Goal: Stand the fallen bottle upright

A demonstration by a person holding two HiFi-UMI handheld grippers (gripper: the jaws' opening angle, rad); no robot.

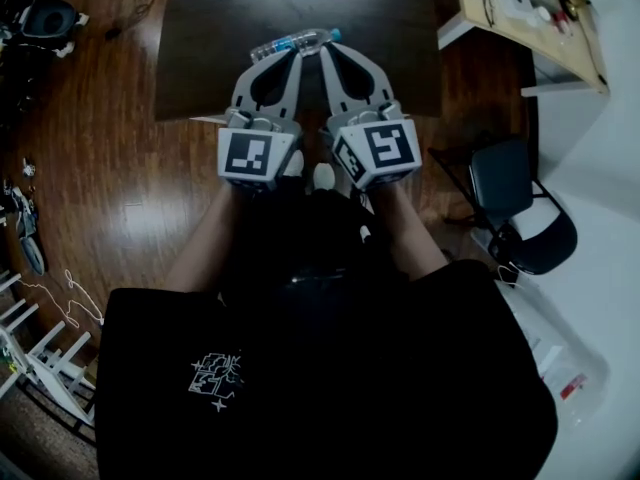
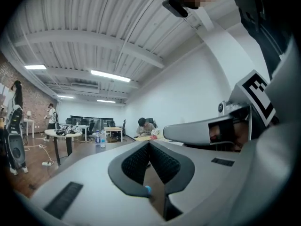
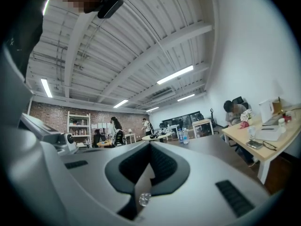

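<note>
Near front edge of dark table (image 1: 220,28): clear bottle (image 1: 295,43) lying on its side, blue cap (image 1: 334,35) toward the right, not upright. Just in front of it, left gripper (image 1: 295,54) and right gripper (image 1: 323,52) side by side, tips angled in toward bottle; contact with it unclear from head view. Left gripper jaws closed tip to tip, nothing clamped; cap glimpsed low through gap behind the pads in left gripper view. Right gripper jaws likewise together, holding nothing; clear bottle end seen low through same gap in right gripper view. Farther out: wooden floor (image 1: 100,168), dark chair (image 1: 510,193) at right, light desk (image 1: 530,23) at upper right.
</note>
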